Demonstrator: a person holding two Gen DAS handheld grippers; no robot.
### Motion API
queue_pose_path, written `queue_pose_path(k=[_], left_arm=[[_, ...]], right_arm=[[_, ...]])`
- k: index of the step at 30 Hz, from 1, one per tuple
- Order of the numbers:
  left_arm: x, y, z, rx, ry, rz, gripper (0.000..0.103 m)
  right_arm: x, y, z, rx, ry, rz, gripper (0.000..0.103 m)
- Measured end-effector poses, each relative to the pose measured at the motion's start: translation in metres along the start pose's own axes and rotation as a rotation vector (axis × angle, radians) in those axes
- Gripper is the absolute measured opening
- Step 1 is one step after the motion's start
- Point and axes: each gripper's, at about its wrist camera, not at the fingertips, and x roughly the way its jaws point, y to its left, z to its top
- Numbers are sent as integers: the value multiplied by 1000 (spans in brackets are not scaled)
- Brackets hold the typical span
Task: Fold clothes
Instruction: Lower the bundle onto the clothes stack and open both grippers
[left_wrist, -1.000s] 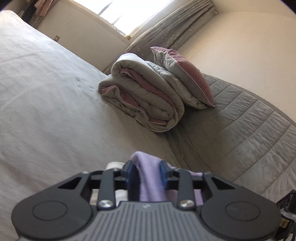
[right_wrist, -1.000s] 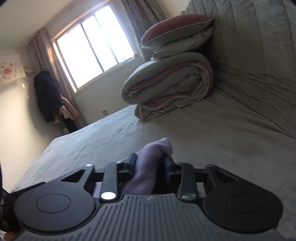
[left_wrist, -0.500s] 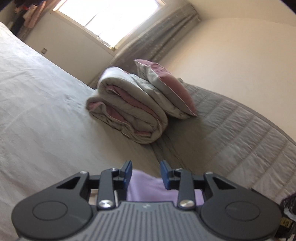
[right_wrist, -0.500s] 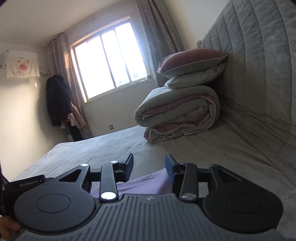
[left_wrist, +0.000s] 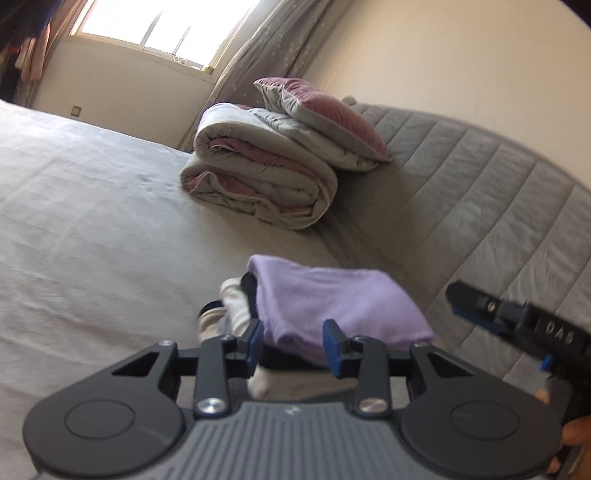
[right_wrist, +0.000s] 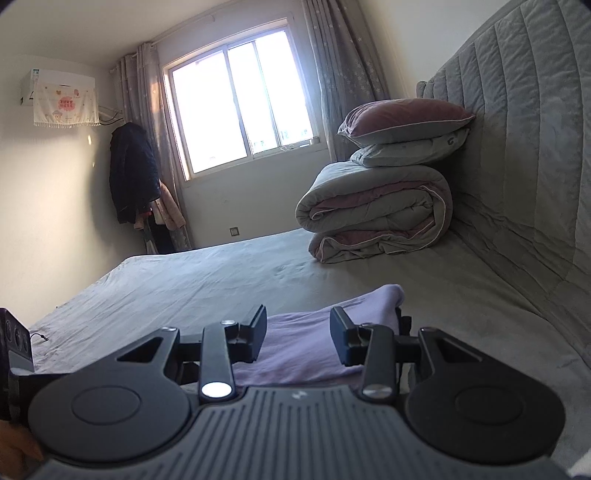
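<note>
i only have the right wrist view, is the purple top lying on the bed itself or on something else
observer: On something. The left wrist view shows the purple top lying on a pile of folded clothes, with white and dark layers showing under it.
operator: is the left gripper gripping it
observer: No. The left gripper is open, with nothing clamped between its fingers.

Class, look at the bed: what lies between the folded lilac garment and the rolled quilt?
Only bare grey bedsheet lies between the lilac garment and the rolled quilt, clearest in the right wrist view.
</note>
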Motion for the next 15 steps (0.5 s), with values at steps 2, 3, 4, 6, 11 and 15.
queue_pose_path(k=[2,3,4,6,11,15], left_arm=[[-17,-7,0,33,15,43,50],[-27,-12,-1,52,21,66,52],[-36,-16,-1,71,27,88,56],[-55,-22,-3,93,44,130,64],[-102,-30,-10,126,82,220,86],[-138,-31,-17,148,94,286,95]], right_arm=[[-11,8,1,19,5,-19,43],[-18,12,2,28,9,-32,43],[-24,16,2,34,14,-49,45],[-37,23,1,42,21,-85,52],[-70,45,-7,75,45,-149,67],[-89,67,-18,92,63,-192,76]])
